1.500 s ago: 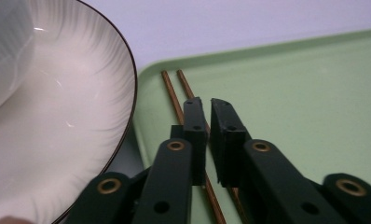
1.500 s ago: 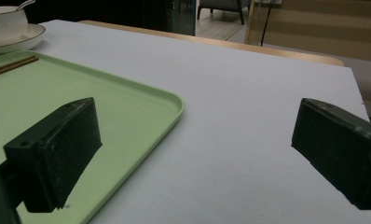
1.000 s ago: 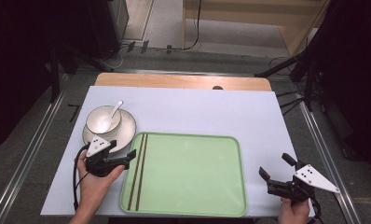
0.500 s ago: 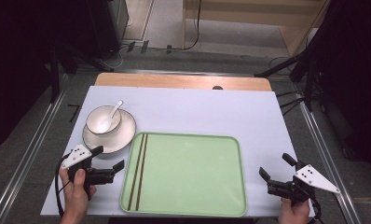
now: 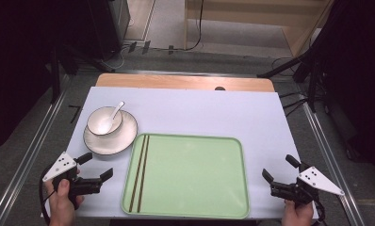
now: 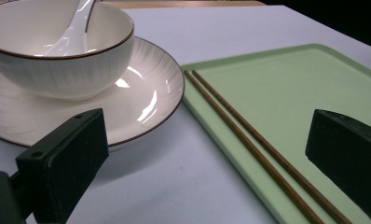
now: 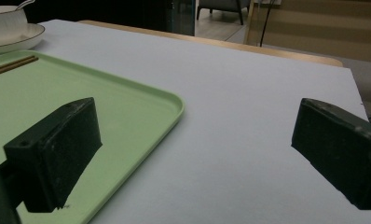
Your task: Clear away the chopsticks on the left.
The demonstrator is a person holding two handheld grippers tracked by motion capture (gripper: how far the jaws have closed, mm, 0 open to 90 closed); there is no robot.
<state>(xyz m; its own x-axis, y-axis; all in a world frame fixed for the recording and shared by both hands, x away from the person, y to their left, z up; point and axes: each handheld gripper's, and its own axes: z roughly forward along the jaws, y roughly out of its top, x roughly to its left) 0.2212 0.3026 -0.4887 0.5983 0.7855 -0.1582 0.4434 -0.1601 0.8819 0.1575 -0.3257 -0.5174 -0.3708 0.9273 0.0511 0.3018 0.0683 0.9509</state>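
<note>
A green tray lies at the table's front centre, with a pair of brown chopsticks along its left side. Left of the tray's far corner, a white bowl with a white spoon in it stands on a white plate. My left gripper rests at the front left, between plate and tray; its jaws have just been opening and stand open with nothing between them. In the left gripper view the bowl, chopsticks and tray lie ahead. My right gripper is open at the front right, beside the tray.
A pale mat covers the table, with a wooden strip along the far edge. Bare mat stretches behind and to the right of the tray. Metal rails, cables and dark stands surround the table on the floor.
My left gripper has drawn back from the plate's front rim, moving left and toward the table's front edge. The right gripper has kept still.
</note>
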